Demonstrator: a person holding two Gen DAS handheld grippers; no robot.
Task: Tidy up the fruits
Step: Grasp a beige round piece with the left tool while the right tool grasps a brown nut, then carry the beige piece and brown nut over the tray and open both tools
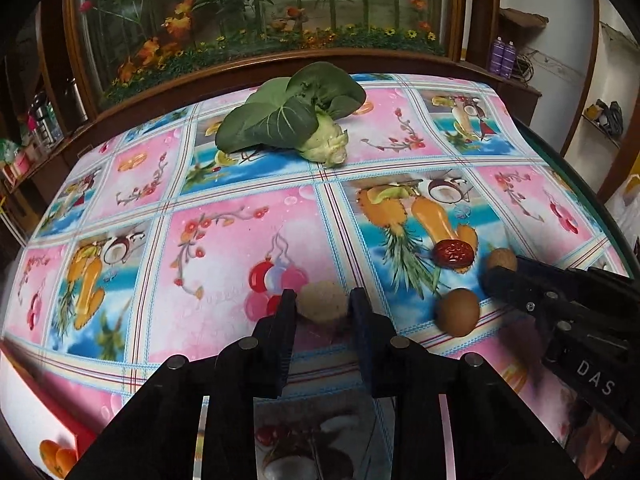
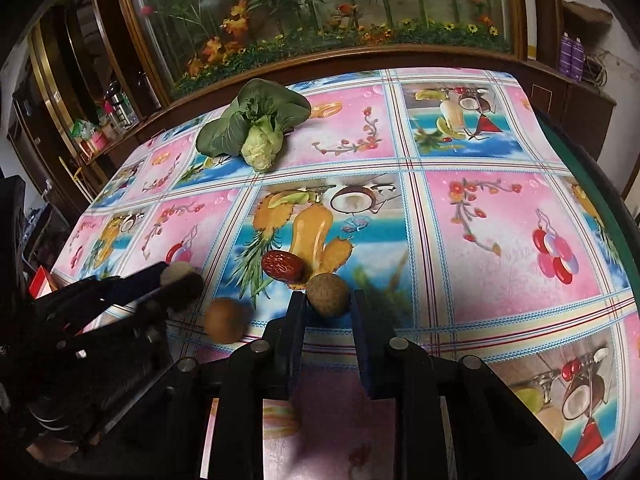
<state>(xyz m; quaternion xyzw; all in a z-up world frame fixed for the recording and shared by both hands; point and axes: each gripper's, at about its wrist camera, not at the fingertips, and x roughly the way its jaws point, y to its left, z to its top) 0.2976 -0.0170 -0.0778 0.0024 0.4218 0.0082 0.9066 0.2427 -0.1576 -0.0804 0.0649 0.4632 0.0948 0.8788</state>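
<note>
My left gripper (image 1: pixel 323 307) is shut on a pale, rough round fruit (image 1: pixel 322 298) that rests on the tablecloth, one pad touching each side. The right wrist view shows that same gripper (image 2: pixel 180 286) at the left, holding the pale fruit (image 2: pixel 175 273). My right gripper (image 2: pixel 328 307) is shut on a brown round fruit (image 2: pixel 327 292); from the left it appears as a black tool (image 1: pixel 500 278) with the fruit (image 1: pixel 502 258) at its tip. Between the two grippers, a second brown round fruit (image 1: pixel 458 312) (image 2: pixel 226 320) lies loose. A wrinkled red date (image 1: pixel 454 255) (image 2: pixel 282 266) lies just beyond it.
A bok choy (image 1: pixel 288 116) (image 2: pixel 256 128) lies toward the far side of the table, whose patterned pink and blue cloth (image 1: pixel 224 248) (image 2: pixel 500 240) is otherwise bare. A glass cabinet with artificial plants (image 1: pixel 260 20) stands behind the table. The table's right edge (image 1: pixel 580 184) drops off near shelves.
</note>
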